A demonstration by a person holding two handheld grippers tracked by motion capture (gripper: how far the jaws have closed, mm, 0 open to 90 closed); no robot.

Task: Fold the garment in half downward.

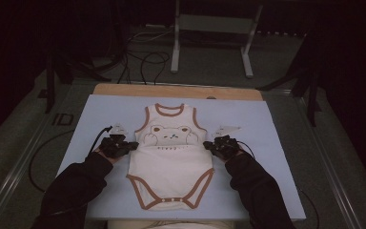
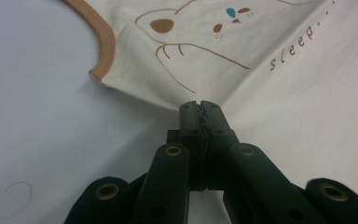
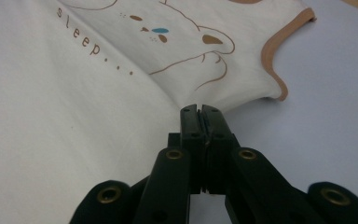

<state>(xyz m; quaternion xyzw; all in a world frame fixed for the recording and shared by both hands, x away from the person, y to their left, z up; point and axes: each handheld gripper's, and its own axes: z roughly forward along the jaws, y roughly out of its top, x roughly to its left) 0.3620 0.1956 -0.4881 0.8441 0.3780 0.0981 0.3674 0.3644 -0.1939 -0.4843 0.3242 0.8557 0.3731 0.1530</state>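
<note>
A cream baby bodysuit (image 1: 170, 167) with brown trim and a bear print lies flat on a light blue board (image 1: 252, 124), neck toward the far side. My left gripper (image 1: 133, 145) is at its left side seam, just below the armhole. In the left gripper view the jaws (image 2: 199, 106) are shut and pinch the edge of the bodysuit (image 2: 279, 93), with creases fanning out from the tips. My right gripper (image 1: 206, 144) mirrors this at the right side seam. In the right gripper view it (image 3: 199, 109) is shut on the edge of the cloth (image 3: 74, 121).
The blue board rests on a wooden tabletop (image 1: 124, 89) whose far edge shows. Beyond it stand white frame legs (image 1: 175, 47), and black cables (image 1: 145, 62) lie on the floor. Bare board lies to both sides of the garment.
</note>
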